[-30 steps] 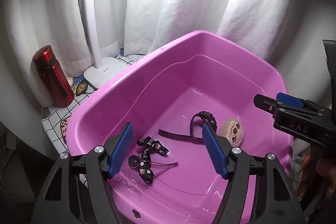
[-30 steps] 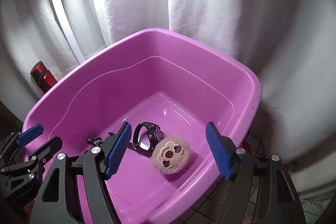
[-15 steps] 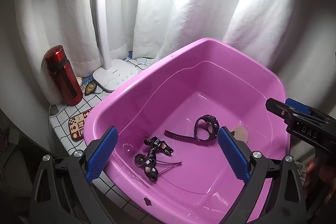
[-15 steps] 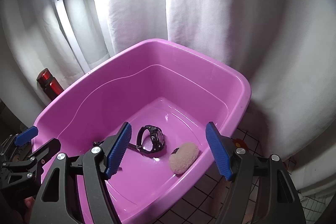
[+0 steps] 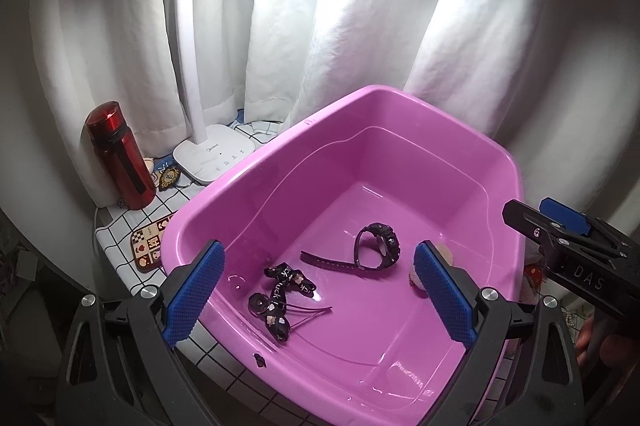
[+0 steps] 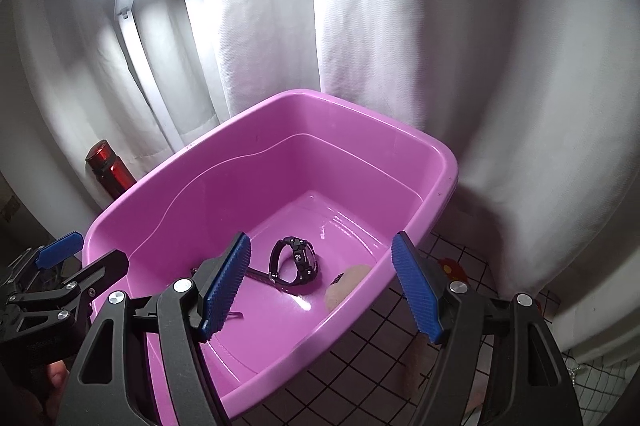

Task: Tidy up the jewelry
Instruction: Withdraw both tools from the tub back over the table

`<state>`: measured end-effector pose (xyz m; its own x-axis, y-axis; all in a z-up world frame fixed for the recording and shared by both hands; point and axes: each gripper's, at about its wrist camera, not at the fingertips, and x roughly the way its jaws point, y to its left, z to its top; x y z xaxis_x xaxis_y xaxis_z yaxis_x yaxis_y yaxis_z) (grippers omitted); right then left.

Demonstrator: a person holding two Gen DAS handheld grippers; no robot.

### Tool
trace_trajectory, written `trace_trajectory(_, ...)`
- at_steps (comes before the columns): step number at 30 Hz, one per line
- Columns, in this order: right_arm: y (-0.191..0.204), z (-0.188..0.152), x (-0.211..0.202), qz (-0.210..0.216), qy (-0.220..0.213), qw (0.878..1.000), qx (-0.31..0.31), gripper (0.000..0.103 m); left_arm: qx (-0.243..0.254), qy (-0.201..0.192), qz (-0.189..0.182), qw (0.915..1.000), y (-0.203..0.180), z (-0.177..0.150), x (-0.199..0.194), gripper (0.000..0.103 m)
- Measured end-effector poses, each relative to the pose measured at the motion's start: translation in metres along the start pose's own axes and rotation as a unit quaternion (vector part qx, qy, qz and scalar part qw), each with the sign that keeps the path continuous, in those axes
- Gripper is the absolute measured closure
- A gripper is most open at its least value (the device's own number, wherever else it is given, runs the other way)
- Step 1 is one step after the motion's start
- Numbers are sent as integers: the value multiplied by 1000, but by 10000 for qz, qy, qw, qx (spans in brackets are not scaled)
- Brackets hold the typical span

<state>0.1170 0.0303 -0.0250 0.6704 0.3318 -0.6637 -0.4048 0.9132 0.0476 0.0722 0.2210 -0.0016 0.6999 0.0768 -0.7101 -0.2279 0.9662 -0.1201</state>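
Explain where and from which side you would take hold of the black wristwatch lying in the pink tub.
Grip the black wristwatch across its case, coming from above through the open top of the pink tub. The watch rests on edge with its strap looped, so the case stands up off the floor, while the loose strap tail lies flat and looks harder to pinch.

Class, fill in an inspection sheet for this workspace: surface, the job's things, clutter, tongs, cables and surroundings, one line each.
Surface: grid-patterned tablecloth.
Job's things: black wristwatch, black printed strap and plush round pad lie in the pink plastic tub.
Clutter: red bottle, white desk lamp, small patterned coaster.
Tongs: left tongs open, just widened, nothing between them; right tongs open, empty.
Cables: nothing seen.
Surroundings: white curtain behind.
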Motion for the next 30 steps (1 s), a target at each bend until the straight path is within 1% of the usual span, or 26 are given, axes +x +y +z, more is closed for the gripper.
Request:
trace_trajectory(8,-13,-14,-21,-37,-108,9998,150,33,83,-137,-125,9998,-15,-1,-18,9)
trace_trajectory(15,-40,-47,-46,-145,-122,9988,460,33,351,-268,-353,9984,-44,-7,-35,9)
trace_trajectory(19,-67,-73,-61,-292,-44,9967,755,33,555,-258,-523,9968,-67,-15,-42,9)
trace_trajectory(23,-101,-104,-83,-572,18,9927,1063,33,754,-200,-756,9941,-92,-26,-46,8)
trace_trajectory(30,-163,-158,-124,-1104,98,9803,1636,33,1150,12,-1113,9871,-139,-51,-47,6)
